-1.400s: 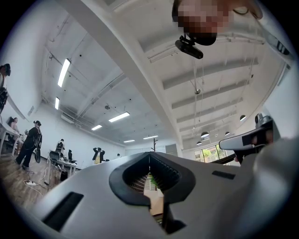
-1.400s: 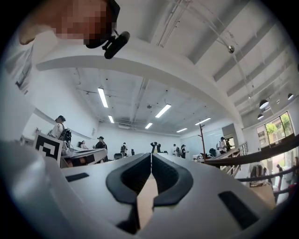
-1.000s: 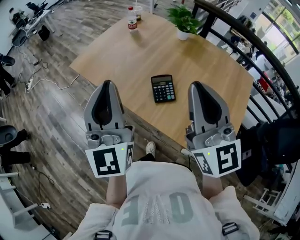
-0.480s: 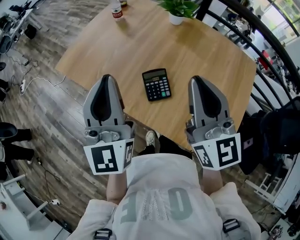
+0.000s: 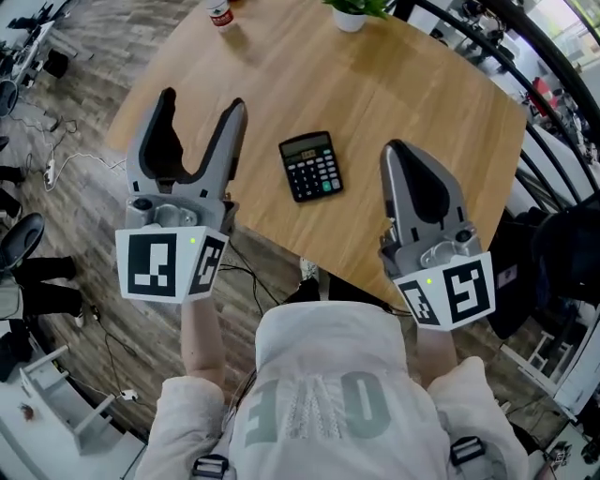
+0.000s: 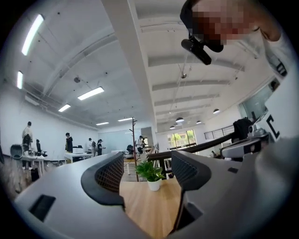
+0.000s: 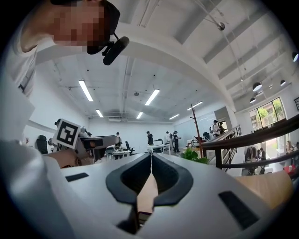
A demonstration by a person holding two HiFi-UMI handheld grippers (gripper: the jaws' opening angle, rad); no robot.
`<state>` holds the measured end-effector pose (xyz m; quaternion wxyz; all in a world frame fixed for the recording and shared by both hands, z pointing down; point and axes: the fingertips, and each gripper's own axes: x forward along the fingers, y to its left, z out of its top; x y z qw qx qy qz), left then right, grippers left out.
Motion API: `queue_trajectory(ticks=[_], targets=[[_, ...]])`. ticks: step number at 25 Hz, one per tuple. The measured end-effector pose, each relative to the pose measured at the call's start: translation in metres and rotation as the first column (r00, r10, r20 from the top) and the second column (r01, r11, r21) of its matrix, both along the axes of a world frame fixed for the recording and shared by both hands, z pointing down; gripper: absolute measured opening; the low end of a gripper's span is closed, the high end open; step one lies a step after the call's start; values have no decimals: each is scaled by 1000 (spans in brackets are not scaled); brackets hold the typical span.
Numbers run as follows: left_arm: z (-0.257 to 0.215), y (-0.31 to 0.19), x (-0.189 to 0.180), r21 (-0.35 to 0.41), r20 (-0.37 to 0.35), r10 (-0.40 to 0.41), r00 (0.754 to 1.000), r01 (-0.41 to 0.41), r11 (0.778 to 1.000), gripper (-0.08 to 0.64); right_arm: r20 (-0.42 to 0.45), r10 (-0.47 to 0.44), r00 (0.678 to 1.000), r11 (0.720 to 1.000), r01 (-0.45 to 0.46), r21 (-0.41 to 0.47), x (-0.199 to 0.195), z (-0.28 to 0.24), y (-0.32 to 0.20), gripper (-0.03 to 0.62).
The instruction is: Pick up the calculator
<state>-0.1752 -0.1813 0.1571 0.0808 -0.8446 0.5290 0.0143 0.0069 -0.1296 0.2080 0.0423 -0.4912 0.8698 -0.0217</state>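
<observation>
A black calculator (image 5: 311, 166) lies flat on the wooden table (image 5: 422, 112), near its front edge. My left gripper (image 5: 202, 103) hovers to the calculator's left over the table's left edge; its jaws are opening and stand wide apart with nothing between them. In the left gripper view the left gripper (image 6: 147, 172) frames the tabletop and the plant, and the calculator does not show there. My right gripper (image 5: 399, 152) is to the calculator's right, shut and empty. The right gripper (image 7: 150, 158) has its pads meeting in a thin line.
A potted plant (image 5: 356, 11) and a bottle (image 5: 219, 11) stand at the table's far side. A dark railing (image 5: 553, 122) runs along the right. Cables (image 5: 66, 159) lie on the wooden floor at the left. A shoe (image 5: 307, 272) shows under the table's near edge.
The left gripper's jaws have gone from shut to wide apart, and it has shifted left and forward. The right gripper stays shut and has sunk slightly.
</observation>
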Motion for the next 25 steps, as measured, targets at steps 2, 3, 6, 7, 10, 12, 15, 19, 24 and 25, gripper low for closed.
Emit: queue_trajectory(ticks=[2,3,6,7,10,12,15,19,24,25], targets=[[11,-20,6,-26,57,57,997,-56,998,302,-1,1,1000,1000,-1,-23,1,18,-3,21],[19,-29,11,-49,79,95,992,-91,995,301,-1,0,1000,999,0,-34,2,27,-5,21],[52,-58,35,-195,147,268,952,-238,951,301,-6,-7,1000,997,6,-73,4,45,-13,21],[68,-66,45,-272,154,345,926,-296,916,301,-6,-8,1000,996,7,-90,4,51,-15,21],[131,-86,70,-512,141,537,832,-403,759,301,-4,-10,1000,990,10,-140,8,68,-20,21],[177,-95,81,-642,161,624,765,-399,655,301,-1,-7,1000,985,7,-171,13,80,-26,21],[247,-92,90,-811,125,750,649,-369,454,301,6,12,1000,972,-10,-235,20,104,-37,21],[310,-69,96,-934,-34,861,508,-323,153,301,15,22,1000,953,-16,-303,27,130,-49,21],[347,-43,102,-962,-211,913,349,-238,-131,300,31,-17,999,935,27,-353,29,148,-59,21],[353,-41,101,-962,-231,912,339,-222,-161,299,32,-25,999,933,35,-358,28,151,-60,21]])
